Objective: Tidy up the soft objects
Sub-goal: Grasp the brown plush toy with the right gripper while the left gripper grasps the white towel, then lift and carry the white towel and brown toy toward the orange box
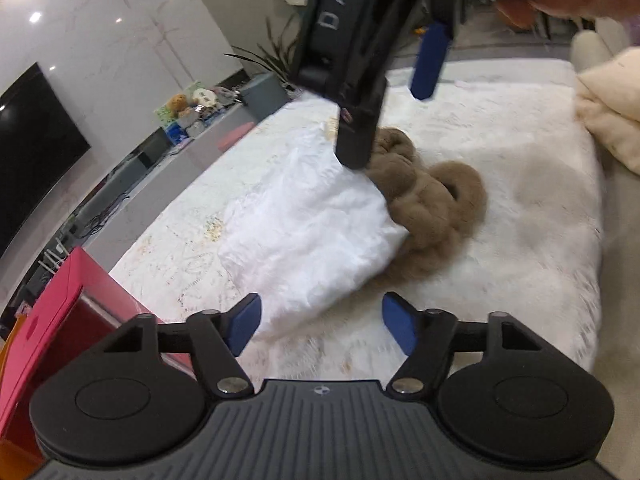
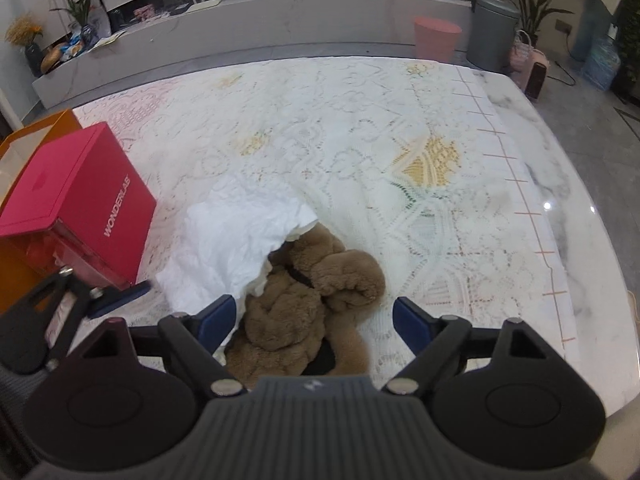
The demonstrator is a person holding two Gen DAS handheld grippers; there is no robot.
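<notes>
The tabletop (image 2: 532, 184), marble under a lace cover, lies bare toward its right and far edges, giving free room there. Near its front, a brown plush garment (image 2: 320, 304) lies half tucked into the mouth of a white bag (image 2: 228, 240). A pink box (image 2: 80, 208) stands close on the bag's left, limiting that side. Left tool (image 1: 320, 322): fingers apart, nothing between, near the bag. Right tool (image 2: 314, 316): fingers apart, poised over the plush, gripping nothing.

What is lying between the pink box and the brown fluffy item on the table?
The crumpled white cloth lies between the pink box and the brown fluffy item, its edge draped over the latter. The right wrist view shows this best.
</notes>
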